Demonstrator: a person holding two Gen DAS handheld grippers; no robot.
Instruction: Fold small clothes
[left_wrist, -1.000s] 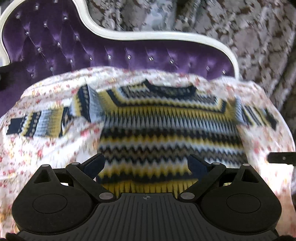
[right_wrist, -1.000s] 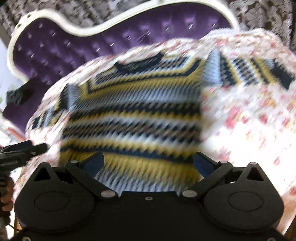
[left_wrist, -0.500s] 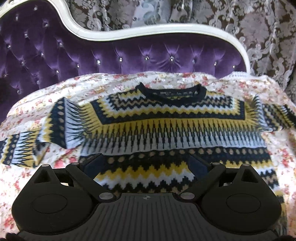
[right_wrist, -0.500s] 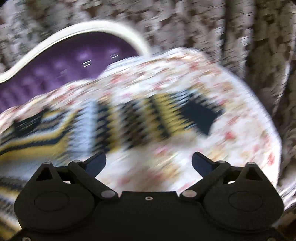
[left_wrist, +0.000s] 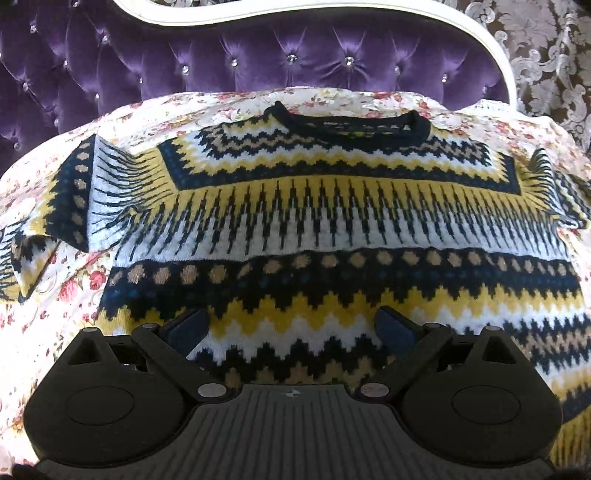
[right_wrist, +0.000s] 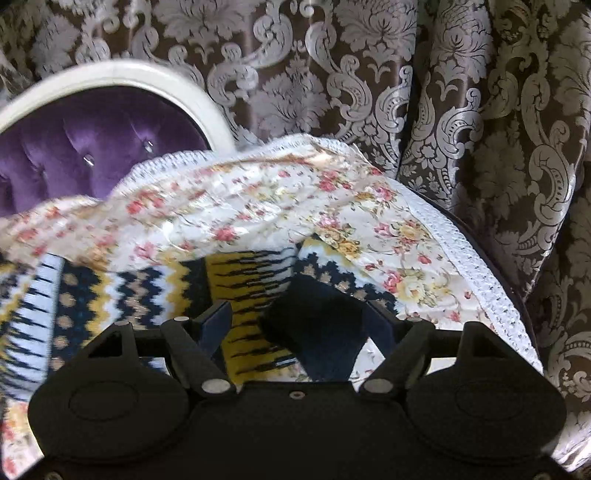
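Directly between the wide-spread jaws of the left gripper (left_wrist: 291, 325), nothing held, patterned sweater (left_wrist: 332, 236) flat on floral cover (left_wrist: 48, 295), right gripper (right_wrist: 301, 319) equally wide, dark sleeve cuff (right_wrist: 317, 325) between its jaws, ungripped, purple headboard (left_wrist: 221, 59) beyond, damask curtain (right_wrist: 480, 110) farthest.

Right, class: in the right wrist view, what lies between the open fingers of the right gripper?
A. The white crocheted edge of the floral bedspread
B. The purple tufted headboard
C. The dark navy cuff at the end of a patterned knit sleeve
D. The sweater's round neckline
C: the dark navy cuff of the zigzag-patterned knit sweater lies between the open fingers of the right gripper, resting on the floral bedspread.
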